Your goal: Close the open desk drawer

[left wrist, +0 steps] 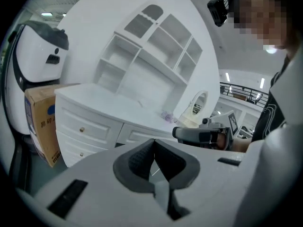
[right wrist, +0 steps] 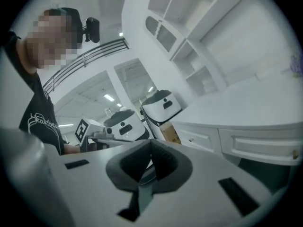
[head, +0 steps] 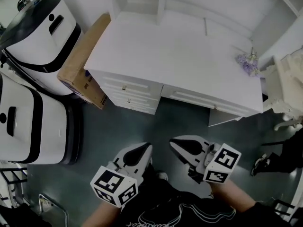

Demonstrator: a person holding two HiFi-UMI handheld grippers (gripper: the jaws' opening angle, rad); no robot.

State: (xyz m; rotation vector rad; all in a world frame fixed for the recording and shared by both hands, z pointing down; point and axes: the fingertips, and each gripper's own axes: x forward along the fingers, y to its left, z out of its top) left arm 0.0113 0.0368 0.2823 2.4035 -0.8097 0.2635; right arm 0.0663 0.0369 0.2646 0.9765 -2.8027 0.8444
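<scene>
The white desk [head: 170, 46] fills the head view from 11 to 2 o'clock, with open shelves [head: 137, 1] standing at its back edge near 12. Under the top, a stack of small knobbed drawers [head: 127, 92] sits on the 10 o'clock side. The wide drawer [head: 194, 99] runs beside them toward 3 o'clock, and no view makes clear how far its front stands out from the desk. A sprig of purple flowers [head: 248, 63] lies on the top at 2 o'clock. A cardboard box [head: 84, 63] leans against the desk's end at 10 o'clock. Beyond it stand two white machines with black bands, one [head: 40, 34] at 10 o'clock and one [head: 28, 122] at 9. A white carved piece of furniture [head: 289, 86] stands at 3 o'clock. Both grippers hang low at 6 o'clock over the dark floor [head: 113, 126], well apart from the desk, with their noses pointing toward it. The left gripper [head: 143, 149] has its jaws pressed together, tips meeting, with nothing between them. The right gripper [head: 175, 144] is the same, jaws closed on nothing. The two sit just beside each other, each with its marker cube nearest the person.
</scene>
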